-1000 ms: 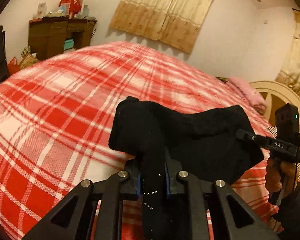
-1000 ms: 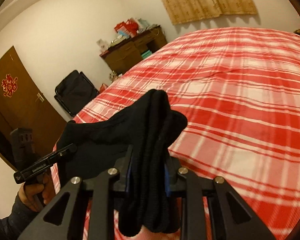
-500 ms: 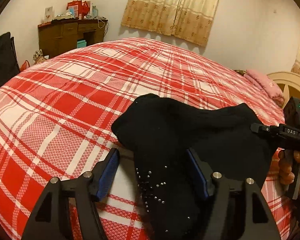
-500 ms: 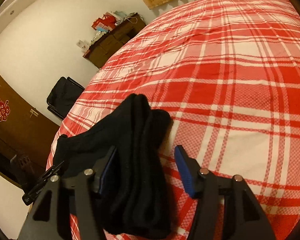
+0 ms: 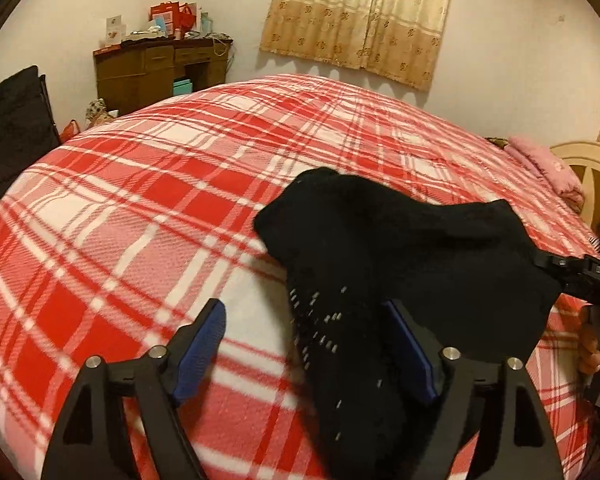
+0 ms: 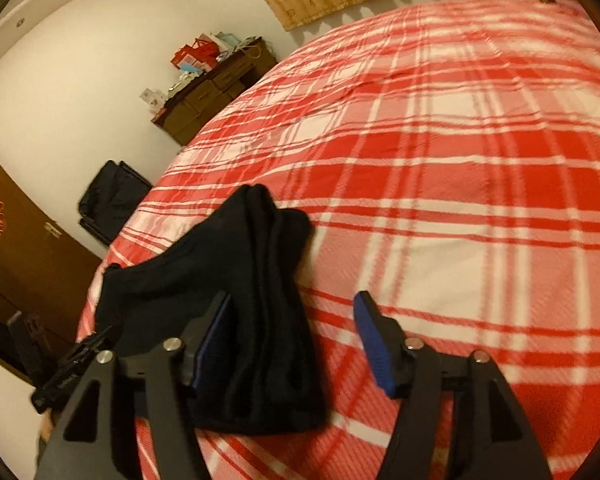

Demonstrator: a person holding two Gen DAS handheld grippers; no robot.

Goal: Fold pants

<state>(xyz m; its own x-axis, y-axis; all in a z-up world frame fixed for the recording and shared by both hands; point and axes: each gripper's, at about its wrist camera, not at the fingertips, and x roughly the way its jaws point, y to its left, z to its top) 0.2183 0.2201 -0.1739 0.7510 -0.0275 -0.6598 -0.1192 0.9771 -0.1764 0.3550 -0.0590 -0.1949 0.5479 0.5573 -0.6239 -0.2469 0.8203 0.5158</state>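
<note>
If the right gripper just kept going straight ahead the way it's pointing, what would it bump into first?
Probably the red plaid bedspread. The right gripper is open, with the folded black pants lying against its left finger rather than dead ahead. Depth is hard to judge through the fisheye, so it might brush the pants' edge.

This is a bedroom in a home. A wide bed covered with a red-and-white plaid blanket (image 5: 160,216) fills most of both views. A folded pink quilt (image 5: 548,168) lies at its far end beside a cream wooden headboard (image 5: 592,176). Beige patterned curtains (image 5: 360,16) hang on the white wall, a dark brown wooden dresser (image 5: 156,72) carries red gift bags and boxes (image 5: 172,16), and a brown wooden door (image 6: 16,248) bears a red paper ornament.
</note>
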